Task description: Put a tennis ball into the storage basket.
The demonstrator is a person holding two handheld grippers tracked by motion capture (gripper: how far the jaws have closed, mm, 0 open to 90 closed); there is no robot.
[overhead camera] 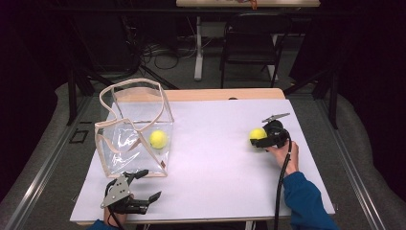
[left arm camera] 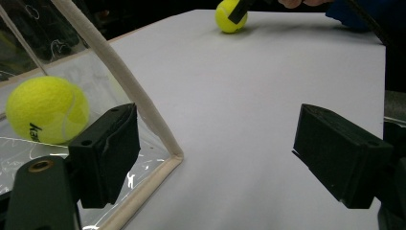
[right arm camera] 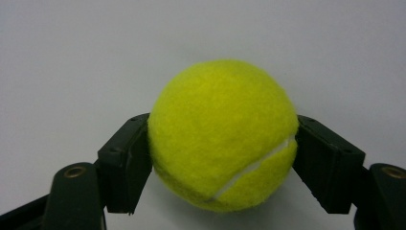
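Tennis ball (right arm camera: 222, 136) squeezed tight in right gripper (right arm camera: 222, 158), left gripper (left arm camera: 215, 153) wide open and empty, so lift straight up toward clear bag (overhead camera: 134, 129).

bag (overhead camera: 134, 139) left on table (overhead camera: 215, 158), ball (overhead camera: 158, 139) inside | second ball (overhead camera: 257, 134) right on table

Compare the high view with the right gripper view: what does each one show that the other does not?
High view alone: the clear bag with a second tennis ball inside, and the left gripper, open, beside it.

Right gripper view alone: both pads pressing the ball's sides, and its white seam.

Both: the right gripper shut on a tennis ball over the white table.
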